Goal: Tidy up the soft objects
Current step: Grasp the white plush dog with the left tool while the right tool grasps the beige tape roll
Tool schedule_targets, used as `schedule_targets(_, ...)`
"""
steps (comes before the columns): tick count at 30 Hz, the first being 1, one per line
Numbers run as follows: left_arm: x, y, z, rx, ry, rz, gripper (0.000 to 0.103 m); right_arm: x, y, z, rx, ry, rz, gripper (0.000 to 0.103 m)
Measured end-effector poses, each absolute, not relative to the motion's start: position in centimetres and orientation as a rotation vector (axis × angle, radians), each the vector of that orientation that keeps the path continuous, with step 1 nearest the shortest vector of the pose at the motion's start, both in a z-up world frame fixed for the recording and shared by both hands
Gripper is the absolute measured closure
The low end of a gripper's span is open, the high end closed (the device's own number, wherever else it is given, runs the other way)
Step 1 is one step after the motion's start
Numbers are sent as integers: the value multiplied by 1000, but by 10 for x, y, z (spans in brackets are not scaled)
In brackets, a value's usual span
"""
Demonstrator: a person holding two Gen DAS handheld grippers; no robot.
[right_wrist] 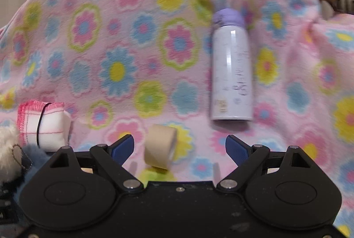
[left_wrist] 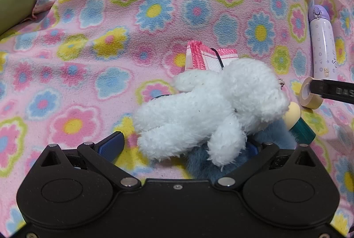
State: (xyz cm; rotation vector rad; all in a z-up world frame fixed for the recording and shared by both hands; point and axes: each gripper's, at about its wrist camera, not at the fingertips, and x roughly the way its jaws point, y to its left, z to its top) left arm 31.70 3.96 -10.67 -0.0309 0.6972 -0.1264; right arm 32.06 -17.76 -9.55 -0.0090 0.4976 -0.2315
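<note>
Two plush toys, white (left_wrist: 210, 103) over blue (left_wrist: 221, 162), are laid lengthwise between the spread left gripper (left_wrist: 177, 145); a tape roll (right_wrist: 160, 145) is bracketed, ungripped, by the wide right gripper (right_wrist: 179, 147), beside a lavender bottle (right_wrist: 231, 67).

left side: open blanket (left_wrist: 73, 43), nothing in the way
centre: white plush (left_wrist: 208, 109) on blue plush (left_wrist: 203, 165), cloth roll (left_wrist: 203, 56) just behind
right: tape (right_wrist: 160, 146) between the right gripper's (right_wrist: 180, 147) fingers, bottle (right_wrist: 231, 67) beyond
bottle to cloth roll: clear lane
</note>
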Motion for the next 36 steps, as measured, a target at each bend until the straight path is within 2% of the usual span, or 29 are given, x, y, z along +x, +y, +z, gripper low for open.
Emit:
schedule_targets(8, 317, 40, -107, -31, 695, -127, 2, 305, -212, -95, 70, 529, -419, 13)
schedule_targets(13, 317, 40, -107, -30, 695, -126, 2, 293, -209, -99, 26, 500, -326, 12)
schedule_targets(28, 317, 40, -107, -30, 692, -126, 2, 350, -201, -127, 39, 625, -211, 17)
schedule_targets(31, 317, 41, -107, -41, 690, -129, 2, 349, -203, -128, 61, 612, -210, 27)
schedule_targets(33, 316, 42, -106, -46, 686, -131, 2, 348, -203, -128, 69, 600, -217, 39)
schedule_targets(34, 316, 43, -106, -54, 685, -134, 2, 347, -204, -128, 77, 593, -221, 48)
schedule_targets(36, 315, 45, -105, -66, 682, -133, 3, 343, -208, -127, 98, 585, -220, 52)
